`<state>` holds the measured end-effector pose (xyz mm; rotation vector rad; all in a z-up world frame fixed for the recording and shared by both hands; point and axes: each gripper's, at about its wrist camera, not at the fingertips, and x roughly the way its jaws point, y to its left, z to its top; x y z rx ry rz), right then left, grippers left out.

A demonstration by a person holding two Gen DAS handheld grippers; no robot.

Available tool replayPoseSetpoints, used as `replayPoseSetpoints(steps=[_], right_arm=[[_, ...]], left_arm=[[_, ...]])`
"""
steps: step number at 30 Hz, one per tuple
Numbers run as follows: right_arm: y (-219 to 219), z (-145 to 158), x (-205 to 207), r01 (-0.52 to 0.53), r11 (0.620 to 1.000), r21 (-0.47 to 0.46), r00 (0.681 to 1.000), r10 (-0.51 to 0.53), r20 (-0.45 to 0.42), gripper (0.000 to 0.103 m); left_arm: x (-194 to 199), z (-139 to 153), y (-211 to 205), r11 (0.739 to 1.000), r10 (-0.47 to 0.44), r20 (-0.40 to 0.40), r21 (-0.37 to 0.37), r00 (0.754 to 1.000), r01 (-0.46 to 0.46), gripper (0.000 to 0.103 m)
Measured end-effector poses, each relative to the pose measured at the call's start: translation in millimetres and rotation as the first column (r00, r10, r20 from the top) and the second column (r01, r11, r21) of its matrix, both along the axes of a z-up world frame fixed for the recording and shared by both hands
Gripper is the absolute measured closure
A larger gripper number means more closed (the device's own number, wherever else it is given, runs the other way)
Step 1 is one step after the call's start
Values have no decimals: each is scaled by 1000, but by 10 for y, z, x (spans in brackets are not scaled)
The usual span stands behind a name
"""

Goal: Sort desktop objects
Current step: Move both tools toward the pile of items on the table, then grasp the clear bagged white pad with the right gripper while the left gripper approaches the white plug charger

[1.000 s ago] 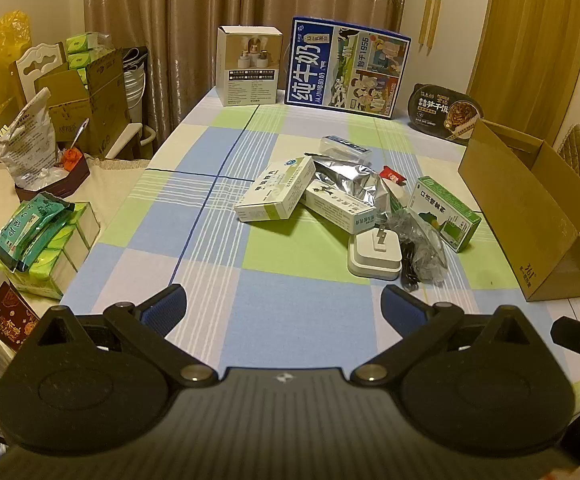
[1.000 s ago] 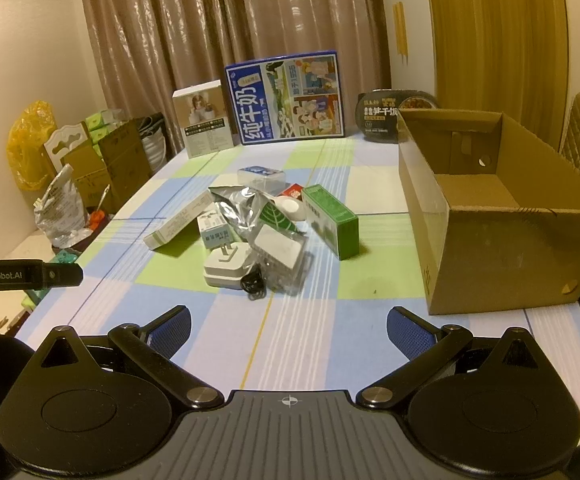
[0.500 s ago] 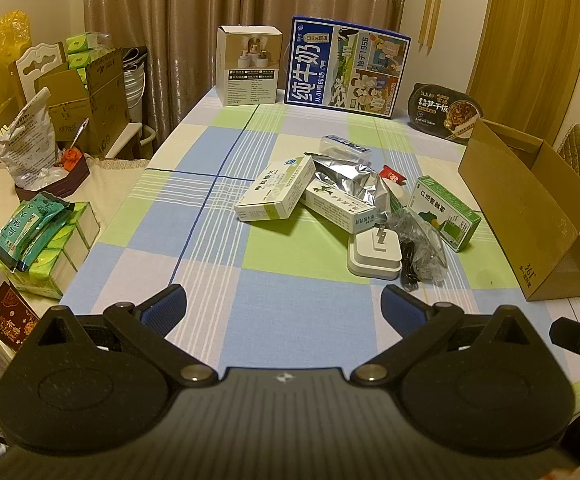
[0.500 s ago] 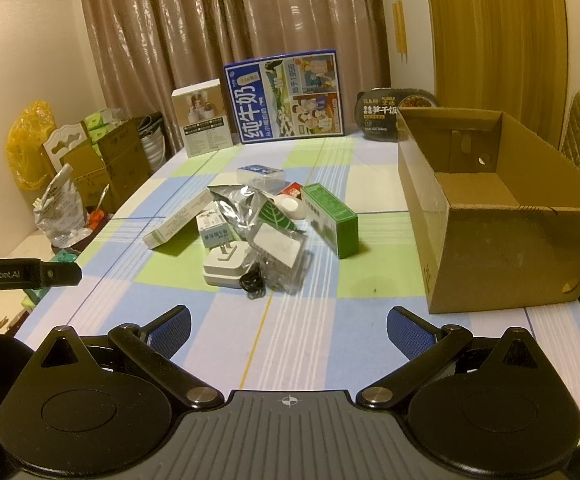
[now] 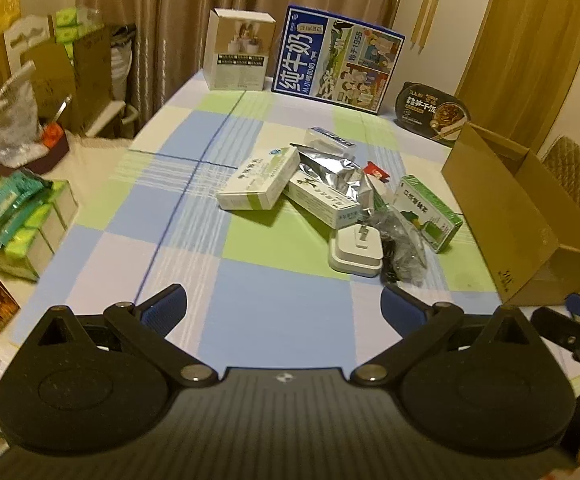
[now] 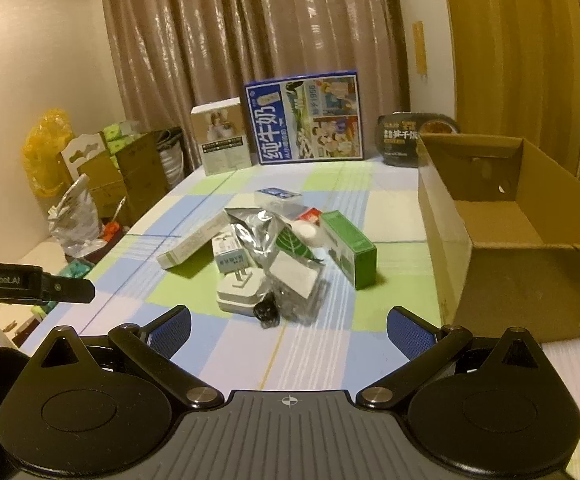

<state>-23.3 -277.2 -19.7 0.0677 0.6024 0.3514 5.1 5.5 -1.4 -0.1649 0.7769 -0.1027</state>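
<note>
A heap of small items lies mid-table: a white-green box (image 5: 259, 180) (image 6: 194, 242), a silver foil pouch (image 5: 336, 174) (image 6: 256, 226), a white charger (image 5: 356, 250) (image 6: 240, 290), a green box (image 5: 430, 210) (image 6: 350, 248) and a clear bag with a black cable (image 5: 404, 256) (image 6: 296, 288). An open cardboard box (image 5: 510, 216) (image 6: 502, 240) stands to the right of the heap. My left gripper (image 5: 284, 306) is open above the near table, short of the heap. My right gripper (image 6: 288, 328) is open too, just before the charger. Neither holds anything.
A blue milk carton (image 5: 336, 64) (image 6: 304, 118), a white product box (image 5: 240, 56) (image 6: 220, 142) and a black food bowl (image 5: 432, 112) (image 6: 404, 136) stand at the table's far end. Tissue packs (image 5: 14, 220) and cartons (image 5: 70, 76) crowd the left side beside the checked tablecloth (image 5: 274, 312).
Both views have shifted slightly: the left one swings a little to the left, the right one tilts up and nears the heap. Nothing on the table moved; both grippers stay open.
</note>
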Motion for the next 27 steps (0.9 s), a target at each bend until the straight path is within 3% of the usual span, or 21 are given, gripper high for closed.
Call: replayPoseSetpoints(steps=[3,8,14,21,27], right_arm=[[31,-9,102,-10,1000,-18,1000,10,-21,2],[40,-54,310,6,1000,-21,999,-7,-53,2],[56,-152,618,15,1000,18,994,-13,-109,2],[59,-319,998,49,995,92,986,-33,-164,2],[107,-452,1331,67,988,140,979,-38,-202,2]], left_arm=[[49,14,11,1000,-20,-4,-24,1000,20,2],[199,62,-63,997,-65,22,39,998,64,2],[497,28,-206,991,-112,-2,76,994,112,2],[825,-133,-547,953,-220,-22,207,975,219,2],[1111,-357,-612,952,-219,-33,213,975,221,2]])
